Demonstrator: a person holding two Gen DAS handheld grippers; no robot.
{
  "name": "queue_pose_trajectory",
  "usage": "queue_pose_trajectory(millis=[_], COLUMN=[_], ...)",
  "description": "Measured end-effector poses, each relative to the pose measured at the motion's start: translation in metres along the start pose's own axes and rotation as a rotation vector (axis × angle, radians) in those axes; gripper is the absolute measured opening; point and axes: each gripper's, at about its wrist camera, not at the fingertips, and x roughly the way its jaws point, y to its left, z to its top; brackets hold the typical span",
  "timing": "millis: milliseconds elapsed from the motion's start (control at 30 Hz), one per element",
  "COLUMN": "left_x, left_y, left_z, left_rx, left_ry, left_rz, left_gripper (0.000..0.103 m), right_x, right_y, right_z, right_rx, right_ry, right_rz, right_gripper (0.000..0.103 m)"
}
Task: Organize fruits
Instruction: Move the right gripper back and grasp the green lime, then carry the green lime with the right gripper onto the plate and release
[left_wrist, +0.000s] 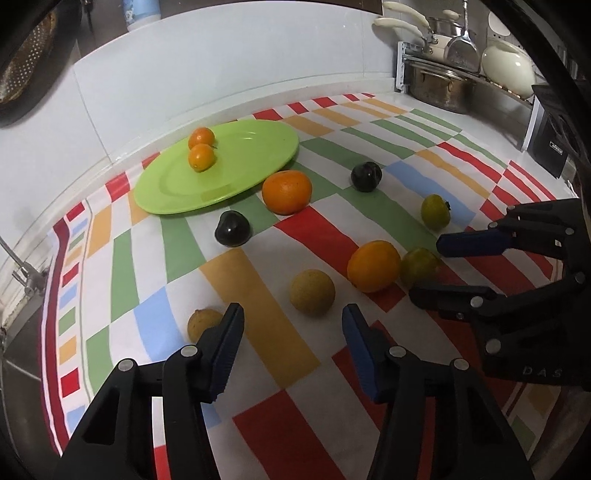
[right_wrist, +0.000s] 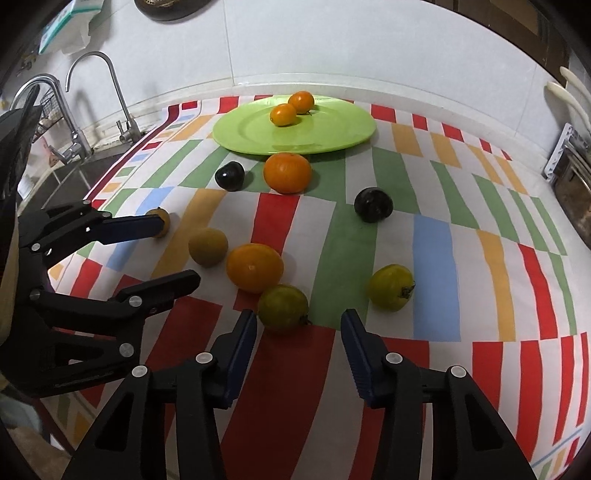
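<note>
A green plate (left_wrist: 236, 173) sits at the back of the bench (right_wrist: 436, 280) on a striped cloth, and two small oranges (left_wrist: 201, 147) already rest on it, touching each other; it looks to be the collecting spot for the fruit. The rest lies loose on the cloth: a large orange (left_wrist: 287, 192) just beside the plate's rim, two dark plums (left_wrist: 232, 229), a second orange (right_wrist: 255, 267), two yellowish round fruits, perhaps lemons, and two greenish-yellow ones with stalks whose kind I cannot tell.

The left gripper (left_wrist: 291, 350) hangs low over the cloth with its jaws partly apart and nothing between them. One yellow fruit (left_wrist: 312, 291) lies just ahead of the gap, another (left_wrist: 203, 325) sits half hidden behind the left finger.

The right gripper (right_wrist: 299, 350) is likewise partly open and empty, tilted down toward a greenish fruit (right_wrist: 282, 308) that lies just beyond its left finger, touching the orange. Each gripper seems lined up on the nearest fruit, so both can be carried to the plate.
</note>
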Motion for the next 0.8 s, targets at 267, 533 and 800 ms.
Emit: queue_pose_trajectory(millis=[267,533,800], left_x=[0.012,0.015,0.006], left_y=[0.002,0.001,0.002], left_z=[0.008,0.010,0.010], left_rx=[-0.032,-0.066,-0.109], left_ry=[0.021,0.032,0.020], left_rz=[-0.031,-0.060,-0.042], left_gripper=[0.043,0.030,0.028], right_x=[0.007,0.007,0.003], right_y=[0.000,-0.003,-0.004], right_z=[0.005,0.007,0.007], right_rx=[0.005,0.016,0.027], right_ry=[0.005,0.002,-0.007], right_rz=[0.016,0.026,0.033], right_gripper=[0.042,0.030,0.029])
